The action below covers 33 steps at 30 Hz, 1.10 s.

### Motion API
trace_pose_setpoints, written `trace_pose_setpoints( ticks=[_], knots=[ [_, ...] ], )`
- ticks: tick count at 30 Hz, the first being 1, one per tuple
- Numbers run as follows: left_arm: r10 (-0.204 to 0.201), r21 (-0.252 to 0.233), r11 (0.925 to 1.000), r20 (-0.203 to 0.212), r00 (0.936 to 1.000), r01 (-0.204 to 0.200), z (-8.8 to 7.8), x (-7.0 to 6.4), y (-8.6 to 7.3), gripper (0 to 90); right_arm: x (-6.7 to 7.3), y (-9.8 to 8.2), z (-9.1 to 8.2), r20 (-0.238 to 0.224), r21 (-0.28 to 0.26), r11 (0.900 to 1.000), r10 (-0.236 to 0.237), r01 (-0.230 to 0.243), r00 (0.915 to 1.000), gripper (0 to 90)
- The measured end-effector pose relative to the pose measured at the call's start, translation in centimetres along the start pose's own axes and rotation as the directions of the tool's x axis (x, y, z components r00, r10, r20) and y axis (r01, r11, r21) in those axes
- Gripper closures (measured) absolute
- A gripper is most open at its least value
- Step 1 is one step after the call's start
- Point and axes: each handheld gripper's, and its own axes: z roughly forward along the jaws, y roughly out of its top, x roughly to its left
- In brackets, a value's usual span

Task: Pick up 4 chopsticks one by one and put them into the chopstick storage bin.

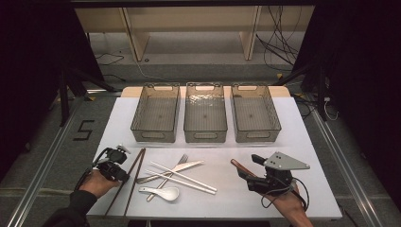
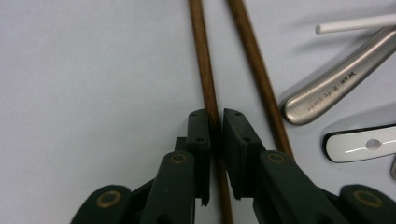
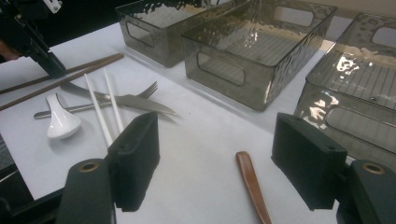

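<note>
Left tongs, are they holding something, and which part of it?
Yes. The left tongs pinch one brown chopstick partway along its shaft; its twin lies free beside it. The right tongs are open, holding nothing.

The person is wearing a dark sleeve on the left forearm. Each hand-held gripper, left (image 1: 124,163) and right (image 1: 244,165), is showing black jaws with brass-ringed pivots and small screw holes. The right one is carrying a grey three-cornered plate and trailing a black cable.
</note>
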Motion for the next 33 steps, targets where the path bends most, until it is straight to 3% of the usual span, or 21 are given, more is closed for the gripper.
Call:
trace_pose_setpoints(
  ticks=[12, 21, 28, 33],
  knots=[
    [-0.051, -0.027, 0.9983, 0.053, 0.9973, 0.053, -0.3, 0.8, 0.0, 84.0, 0.0, 0.0, 0.0, -0.003, 0.001, 1.0, 0.004, -0.004, 1.0, 32.8],
    [-0.043, -0.076, 0.996, 0.051, 0.9978, 0.047, -1.2, 0.9, 0.0, 84.1, 0.0, 0.0, -0.1, -0.007, -0.002, 1.0, 0.001, -0.001, 1.0, 32.8],
    [-0.041, -0.143, 0.9885, 0.065, 0.997, 0.05, -2.1, 1.0, -0.1, 84.0, 0.0, 0.1, -0.2, -0.007, -0.009, 1.0, 0.003, -0.003, 1.0, 32.8],
    [-0.037, -0.217, 0.9747, 0.088, 0.9955, 0.055, -3.1, 1.0, -0.1, 84.0, 0.0, 0.1, -0.2, -0.007, -0.011, 1.0, 0.002, -0.002, 1.0, 32.8]
  ],
)
